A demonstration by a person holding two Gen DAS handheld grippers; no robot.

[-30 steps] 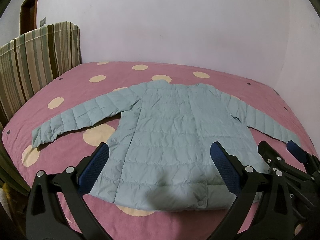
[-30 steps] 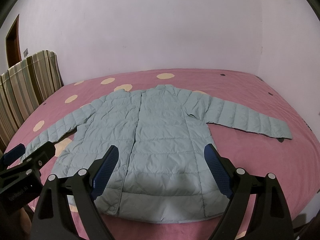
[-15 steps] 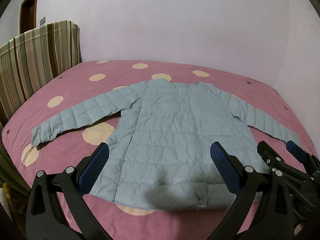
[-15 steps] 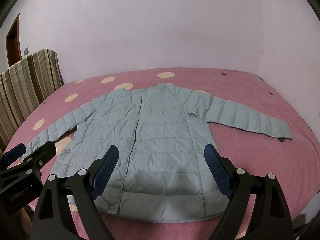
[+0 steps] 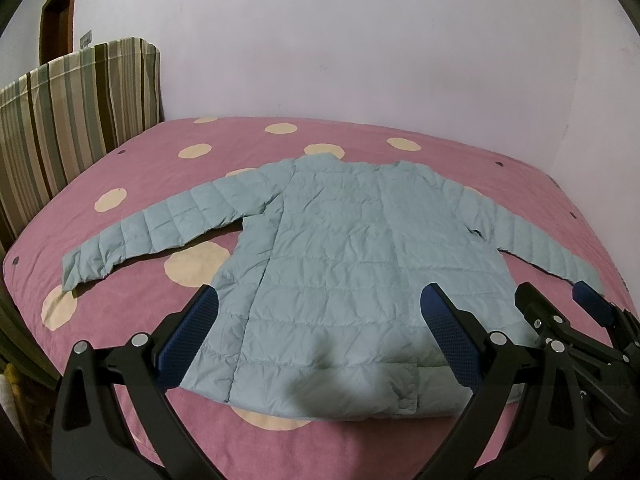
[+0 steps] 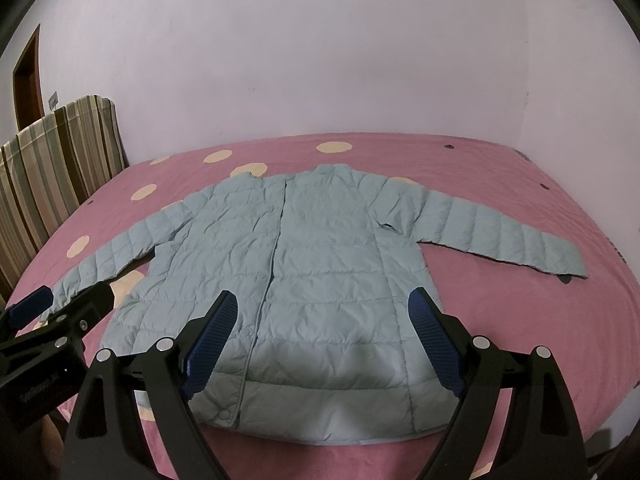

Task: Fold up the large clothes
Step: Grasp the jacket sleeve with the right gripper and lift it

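- Left gripper [image 5: 320,320] was held with its jaws spread wide, nothing between them.
- Right gripper [image 6: 324,320] was the same, gaping and empty, side by side with it.

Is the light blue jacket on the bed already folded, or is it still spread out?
Spread out. The jacket lies flat on the pink bed cover, both sleeves stretched sideways, its front closed, no part turned over.

We see dim, flat indoor light with a purplish cast and no glare. A soft shadow falls across the hem of the jacket [image 5: 344,264] nearest us. Fisheye distortion bends the edges, and the corners go black.
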